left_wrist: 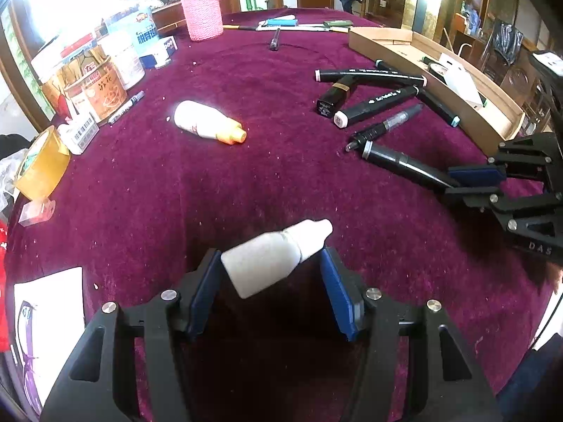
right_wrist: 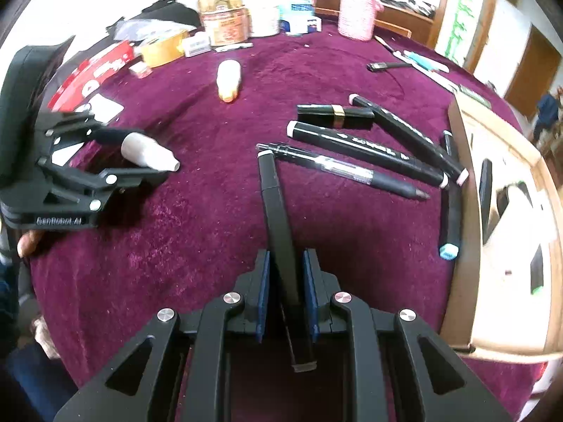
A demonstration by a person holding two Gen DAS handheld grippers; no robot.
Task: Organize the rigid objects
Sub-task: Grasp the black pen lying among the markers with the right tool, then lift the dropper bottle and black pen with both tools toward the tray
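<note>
My left gripper (left_wrist: 269,263) is shut on a small white dropper bottle (left_wrist: 274,256), held above the purple tablecloth; it also shows in the right wrist view (right_wrist: 147,151). My right gripper (right_wrist: 285,263) is shut on a black marker (right_wrist: 276,207) that points forward; the same marker shows in the left wrist view (left_wrist: 404,163). Several black markers (right_wrist: 366,151), a clear pen (right_wrist: 345,170) and a black lipstick tube (right_wrist: 334,112) lie loose in front of the right gripper. A white bottle with an orange cap (left_wrist: 207,123) lies mid-table.
A cardboard tray (right_wrist: 468,190) with a few items stands at the right edge. Tins, jars, a pink knitted holder (left_wrist: 204,14) and a tape roll (left_wrist: 42,165) crowd the far left. More pens (left_wrist: 281,24) lie at the back.
</note>
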